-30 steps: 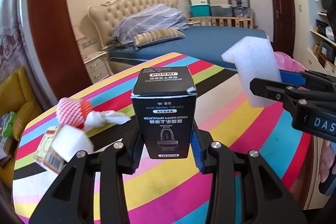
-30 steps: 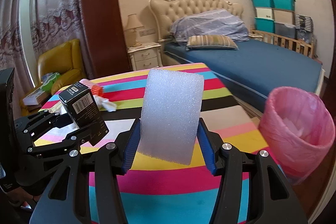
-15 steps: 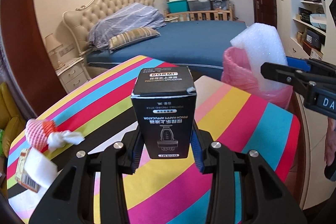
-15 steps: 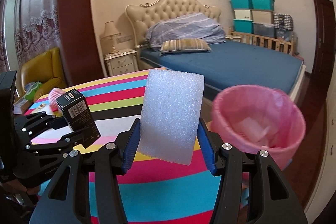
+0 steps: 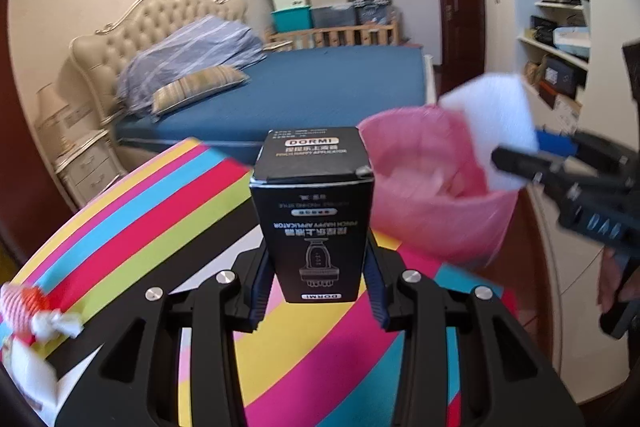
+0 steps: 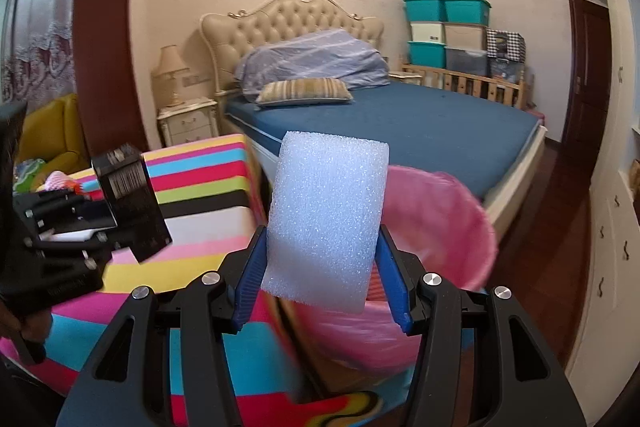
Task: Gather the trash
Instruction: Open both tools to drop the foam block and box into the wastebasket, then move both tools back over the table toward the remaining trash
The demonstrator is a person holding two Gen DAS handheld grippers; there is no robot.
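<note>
Trash is in both grippers. The black box (image 5: 316, 223), printed DORMI, stands upright between the blue pads of the left gripper (image 5: 316, 283), whose jaws are clamped on its lower sides above the striped tablecloth (image 5: 140, 223). The white foam block (image 6: 326, 219) sits pinched the same way in the right gripper (image 6: 322, 279), its jaws pressed against both flanks, the block leaning slightly left.

Just beyond both loads is the pink-lined bin (image 6: 452, 227), standing beside the table's edge; the foam appears to hang over its near rim, though blur makes that uncertain. In the left wrist view the bin is just right of the box.

Back on the cloth, at the left edge, lie a red-and-white foam net (image 5: 20, 303) and crumpled white tissue (image 5: 56, 321). Farther off is the blue bed (image 6: 400, 115) with stacked storage bins (image 6: 444, 31) behind it.
</note>
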